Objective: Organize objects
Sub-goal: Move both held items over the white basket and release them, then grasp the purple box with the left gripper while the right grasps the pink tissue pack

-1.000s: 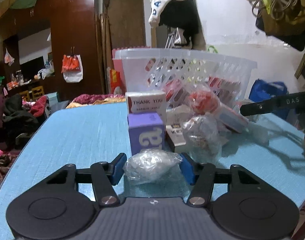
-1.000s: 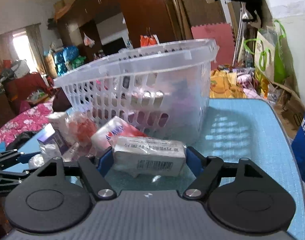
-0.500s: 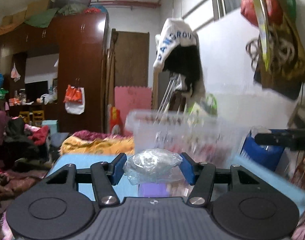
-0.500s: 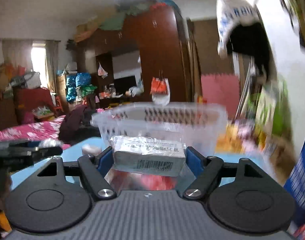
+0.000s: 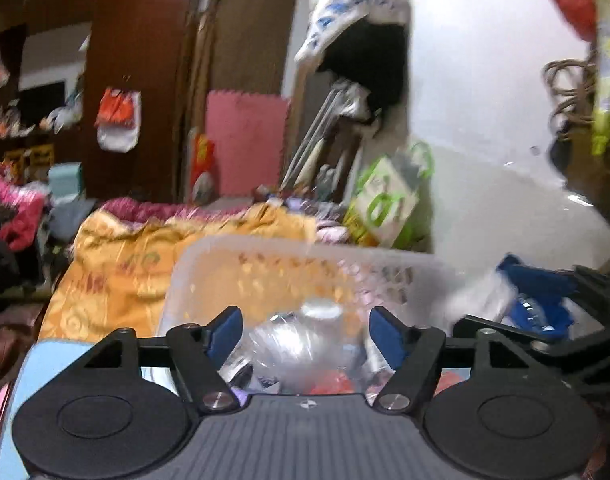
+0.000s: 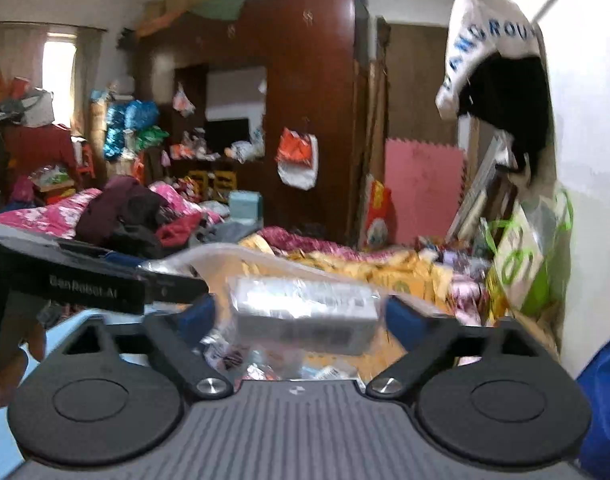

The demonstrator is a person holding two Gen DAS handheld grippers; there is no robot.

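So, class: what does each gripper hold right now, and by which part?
Nothing: both grippers' jaws are opening. The clear bag and wrapped box sit loose between their pads above the basket.

Right gripper: jaws opening; blue fingers stand clear of the packet on both sides.
Wrapped packet: pale block in clear film, blurred, lying crosswise between the fingers, above the basket's opening.
Basket: translucent plastic, rim just beyond the fingers; small wrapped items show inside, below the packet.
Left gripper: black, reaching in from the left edge over the basket rim.
Desk: light blue, visible at lower left.
Background: dark wooden wardrobe, pink foam mat.
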